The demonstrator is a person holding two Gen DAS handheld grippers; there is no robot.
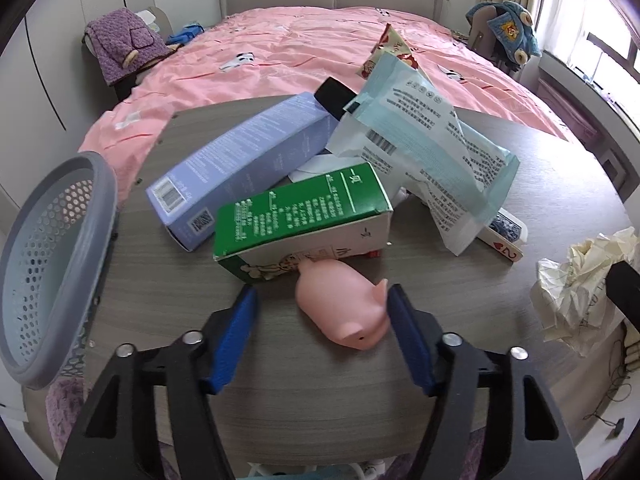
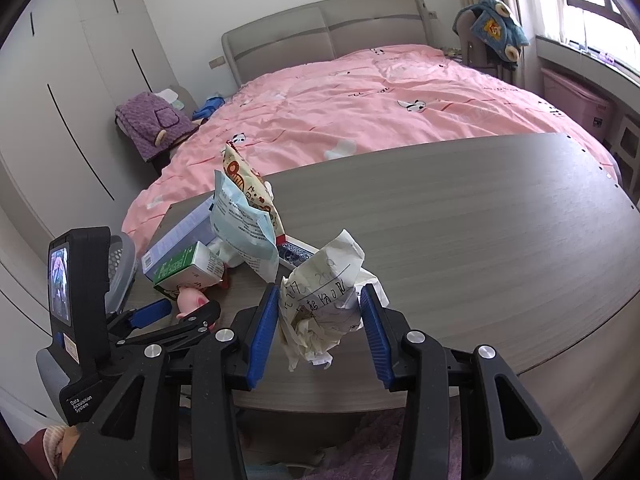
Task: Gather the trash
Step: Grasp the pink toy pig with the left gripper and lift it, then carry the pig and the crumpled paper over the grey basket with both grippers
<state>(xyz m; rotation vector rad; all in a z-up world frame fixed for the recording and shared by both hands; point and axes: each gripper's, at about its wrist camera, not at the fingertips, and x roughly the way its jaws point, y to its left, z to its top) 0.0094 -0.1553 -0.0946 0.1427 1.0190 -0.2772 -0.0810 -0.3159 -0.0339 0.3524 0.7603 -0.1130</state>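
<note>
A pile of trash lies on the grey wooden table [image 1: 304, 400]: a lilac box [image 1: 236, 168], a green and white carton [image 1: 304, 216], a blue-white plastic pouch [image 1: 424, 148] and a snack bag [image 1: 394, 50]. A pink toy pig [image 1: 344, 304] lies in front, between the blue pads of my open left gripper [image 1: 320, 308]. A crumpled paper ball [image 2: 324, 312] sits between the fingers of my right gripper [image 2: 320, 312], which stands open around it; the pads do not clearly press it. The paper also shows at the right of the left wrist view [image 1: 580, 284].
A grey perforated basket [image 1: 52, 264] stands at the table's left edge. Playing cards [image 1: 504, 240] lie under the pouch. A pink bed [image 2: 380, 100] is behind the table. The left gripper's body [image 2: 80, 312] is close to the left of my right gripper.
</note>
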